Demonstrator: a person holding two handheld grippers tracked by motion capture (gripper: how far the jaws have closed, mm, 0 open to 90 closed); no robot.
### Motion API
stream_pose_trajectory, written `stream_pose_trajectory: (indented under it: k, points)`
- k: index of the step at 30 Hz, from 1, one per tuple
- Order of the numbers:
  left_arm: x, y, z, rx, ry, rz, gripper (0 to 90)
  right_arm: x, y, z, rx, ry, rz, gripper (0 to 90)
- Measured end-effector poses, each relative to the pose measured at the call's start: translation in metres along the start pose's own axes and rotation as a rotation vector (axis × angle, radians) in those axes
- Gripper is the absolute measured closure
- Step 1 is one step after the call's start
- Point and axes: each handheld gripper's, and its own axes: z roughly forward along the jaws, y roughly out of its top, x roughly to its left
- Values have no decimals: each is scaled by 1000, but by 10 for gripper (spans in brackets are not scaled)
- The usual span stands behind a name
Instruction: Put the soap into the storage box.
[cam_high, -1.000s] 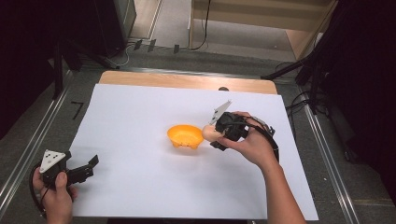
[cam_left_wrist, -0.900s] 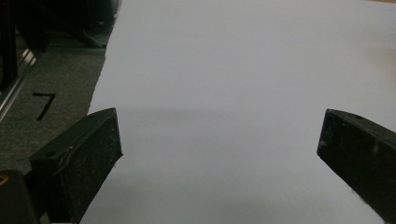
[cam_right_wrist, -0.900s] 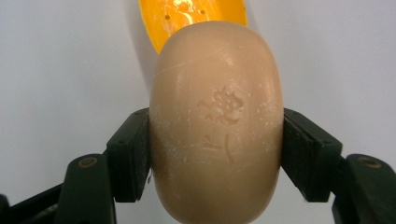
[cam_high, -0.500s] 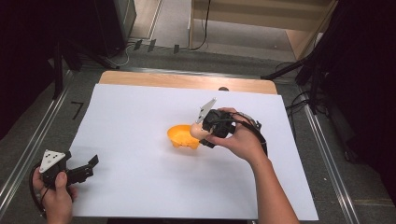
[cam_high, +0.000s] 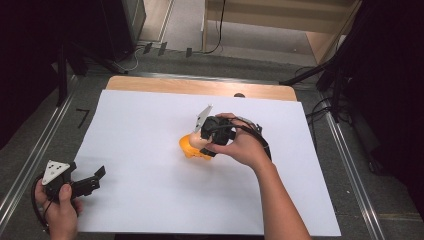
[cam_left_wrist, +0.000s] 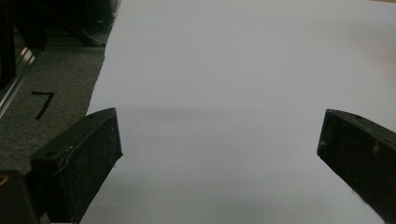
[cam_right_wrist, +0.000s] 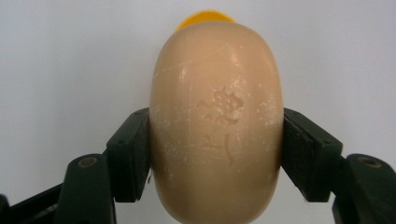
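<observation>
Since the earlier frames, the right gripper is travelling left across the paper and is now standing over the orange bowl. Its jaws are clamping a beige soap by the sides, above the bowl. At the near left corner, the left gripper is resting with jaws apart, holding nothing.

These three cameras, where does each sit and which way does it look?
High view: above the person's side, looking forward and down on the white sheet; both forearms and tongs show.
Left gripper view: on the left tongs, looking along open jaws over bare sheet.
Right gripper view: on the right tongs, clamped on a beige soap.
Shared: the orange bowl shows in the high and right gripper views.
</observation>
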Motion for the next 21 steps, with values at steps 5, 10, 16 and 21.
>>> stream_pose_trajectory:
  k: [5,10,16,21]
  points:
    - [0,0,0,1,-3,-2,2,-4,8,10,14,10,-12,332]
    - [0,0,0,1,-5,-4,2,-7,12,16,26,26,-9,331]
    - [0,0,0,2,-5,-5,2,-11,10,25,52,43,-1,331]
    - [0,0,0,4,-5,-3,1,-13,8,26,49,54,4,331]
